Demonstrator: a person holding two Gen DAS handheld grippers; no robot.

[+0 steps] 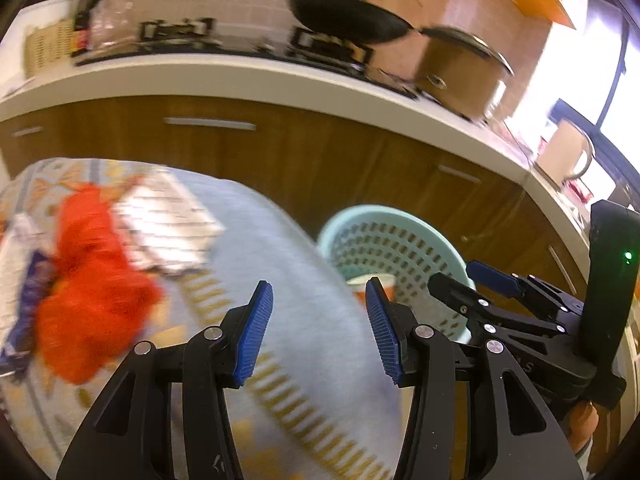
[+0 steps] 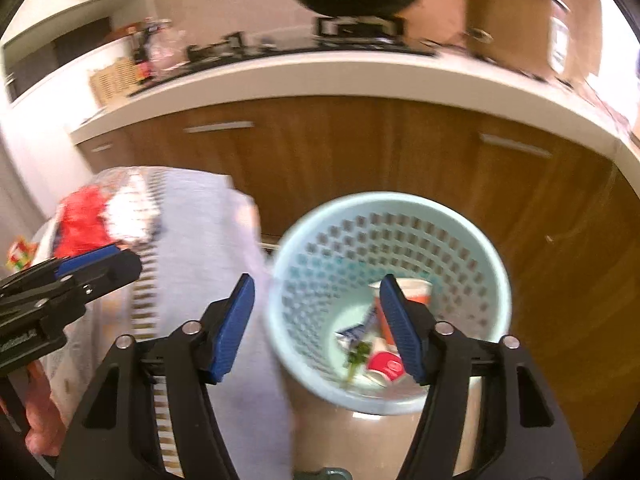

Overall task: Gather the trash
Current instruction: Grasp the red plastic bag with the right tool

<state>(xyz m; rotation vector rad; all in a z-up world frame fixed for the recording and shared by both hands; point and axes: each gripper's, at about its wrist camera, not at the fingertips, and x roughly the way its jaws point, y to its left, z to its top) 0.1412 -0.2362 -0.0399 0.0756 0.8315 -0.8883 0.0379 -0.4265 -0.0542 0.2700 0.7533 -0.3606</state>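
With both the left gripper [image 1: 319,330] and right gripper [image 2: 317,328] hanging released and empty, the crumpled red plastic wrapper [image 1: 90,300] is lying on the cloth-covered desk [image 1: 304,320] beside the pale-blue perforated plastic bin [image 2: 390,304], wanting a low, centred pinch

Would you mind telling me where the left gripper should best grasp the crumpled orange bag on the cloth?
Probably the raised, bunched upper fold of the orange bag, from above with the open left gripper: it is soft, crumpled and lies flat on the cloth, so the edges offer little.

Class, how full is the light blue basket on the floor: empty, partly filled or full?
Partly filled. The right wrist view looks down into the basket: a paper cup, a red cup and wrappers lie at the bottom, its walls mostly bare.
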